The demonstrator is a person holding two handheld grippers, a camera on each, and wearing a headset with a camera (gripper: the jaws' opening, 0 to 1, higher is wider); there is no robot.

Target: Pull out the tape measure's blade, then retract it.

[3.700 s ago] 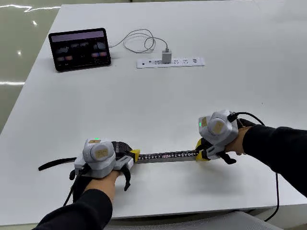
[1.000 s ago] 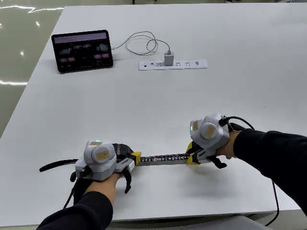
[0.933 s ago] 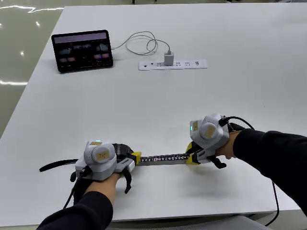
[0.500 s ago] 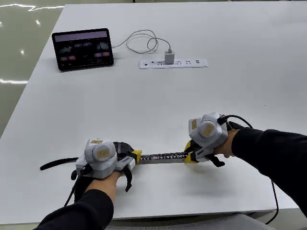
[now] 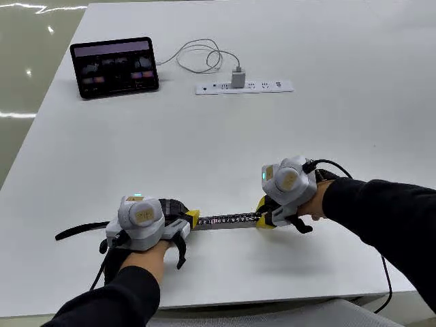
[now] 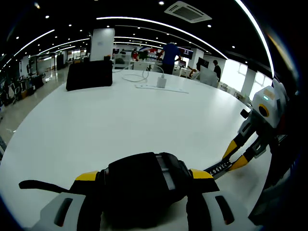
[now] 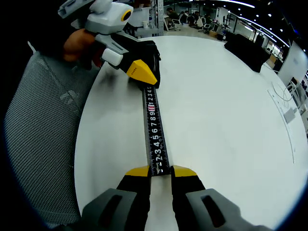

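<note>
Here, the table (image 5: 272,136): a white worktop in the head view; the work lies along its near edge, toward 6 o'clock.
tape measure case (image 5: 174,210): black, resting on the table at about 7 o'clock of the head view.
left gripper (image 5: 178,225): jaws set wide and closed around the tape measure case, one yellow tip on each flank in the left gripper view; a hand (image 5: 146,257) holds it from behind.
blade (image 5: 225,220): drawn out of the case toward 3 o'clock, lying flat and straight on the table, printed numbers facing up; the right gripper view shows a red mark partway along it.
right gripper (image 5: 262,216): at 3 o'clock of the case, jaws narrow and pinching the free end of the blade between their yellow tips; the low numerals read just ahead of the tips in the right gripper view.
span: the two grippers stand apart, joined by the exposed blade.
strap (image 5: 78,230): black, trailing from the case toward 9 o'clock, flat on the table.
tablet (image 5: 114,66): screen lit, standing at 11 o'clock, well apart from the grippers.
power strip (image 5: 244,86): white, at 12 o'clock, lying at 3 o'clock of the tablet.
charger (image 5: 238,80): a white block plugged into the power strip.
cable (image 5: 197,58): white, looping from the charger toward the tablet's side.
</note>
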